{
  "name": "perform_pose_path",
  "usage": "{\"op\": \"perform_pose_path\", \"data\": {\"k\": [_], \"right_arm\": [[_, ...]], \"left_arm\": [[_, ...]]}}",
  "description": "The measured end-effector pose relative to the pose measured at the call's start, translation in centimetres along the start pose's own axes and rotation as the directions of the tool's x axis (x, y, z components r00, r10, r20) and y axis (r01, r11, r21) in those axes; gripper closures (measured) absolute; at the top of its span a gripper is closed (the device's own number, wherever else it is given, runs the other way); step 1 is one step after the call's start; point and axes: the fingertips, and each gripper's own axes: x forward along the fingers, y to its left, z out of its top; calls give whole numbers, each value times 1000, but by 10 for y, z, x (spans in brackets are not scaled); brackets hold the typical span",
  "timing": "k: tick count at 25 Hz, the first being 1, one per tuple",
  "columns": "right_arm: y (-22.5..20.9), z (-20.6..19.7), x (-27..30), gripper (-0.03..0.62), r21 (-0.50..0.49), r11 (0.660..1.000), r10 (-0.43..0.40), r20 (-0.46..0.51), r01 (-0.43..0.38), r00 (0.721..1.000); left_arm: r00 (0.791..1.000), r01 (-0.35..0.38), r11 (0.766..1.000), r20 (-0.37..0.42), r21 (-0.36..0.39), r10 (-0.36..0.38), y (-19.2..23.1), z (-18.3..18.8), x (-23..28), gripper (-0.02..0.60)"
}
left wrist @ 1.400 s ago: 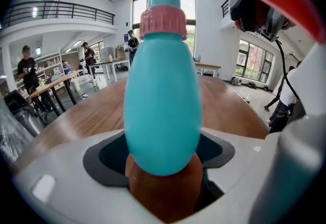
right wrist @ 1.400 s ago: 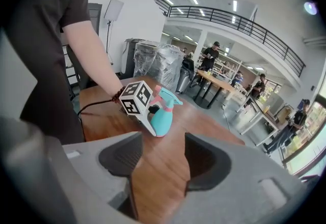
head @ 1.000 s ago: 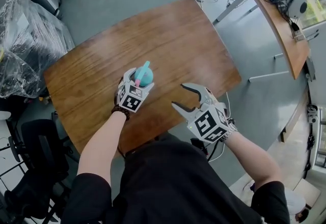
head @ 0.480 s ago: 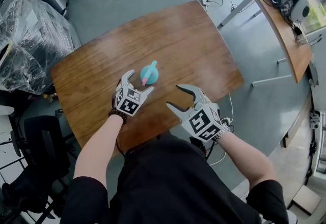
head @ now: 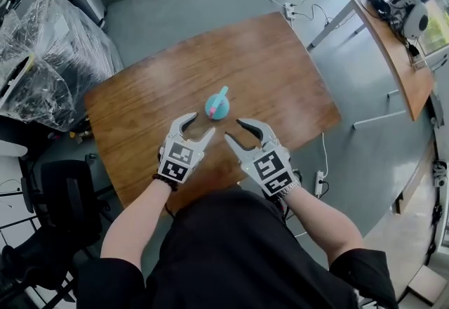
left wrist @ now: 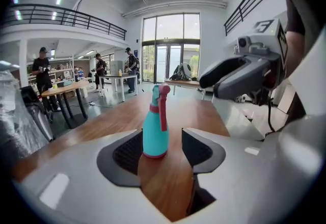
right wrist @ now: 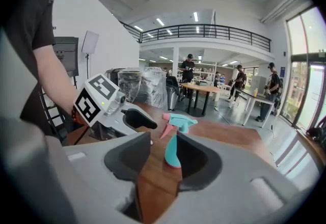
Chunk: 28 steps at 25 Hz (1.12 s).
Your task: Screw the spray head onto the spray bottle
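Observation:
The teal spray bottle stands upright near the middle of the brown table, its pink-triggered spray head on top. My left gripper hovers just short of it on the near left and is open. My right gripper, on the near right, is open too. Both pairs of jaws have just been closing, with nothing between the pads. In the left gripper view the bottle stands ahead of the left gripper. In the right gripper view the bottle stands beyond the right gripper.
Plastic-wrapped goods are piled left of the table, with a black chair below them. A second wooden table stands at the right. A power strip lies on the floor beyond. People stand far off in both gripper views.
The left gripper, which was round the bottle a second ago, has drawn back towards me and up. The right gripper has shifted left, closer to the left one. Both jaws are narrower.

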Motion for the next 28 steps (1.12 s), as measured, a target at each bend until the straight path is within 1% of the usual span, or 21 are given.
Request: {"op": "perform_pose_path", "data": {"k": [4, 9, 11, 15, 19, 28], "right_arm": [[4, 4, 4, 513, 10, 999, -34, 27, 34, 999], [3, 8, 4, 582, 27, 997, -71, 54, 70, 996], [2, 10, 4, 602, 36, 996, -82, 63, 79, 995], [2, 10, 5, 602, 55, 995, -85, 66, 82, 994], [5, 7, 5, 602, 57, 995, -80, 61, 76, 995], [6, 11, 4, 603, 59, 996, -66, 74, 61, 995]], "left_arm": [[995, 15, 999, 98, -45, -10, -11, 31, -18, 424], [985, 47, 996, 168, -73, -34, -24, 54, -34, 530], [983, 49, 996, 180, -76, -35, -27, 58, -38, 538], [981, 41, 996, 193, -73, -26, -29, 61, -42, 572], [983, 13, 998, 185, -67, -1, -28, 65, -44, 572], [983, 5, 997, 181, -73, 8, -32, 66, -44, 572]]}}
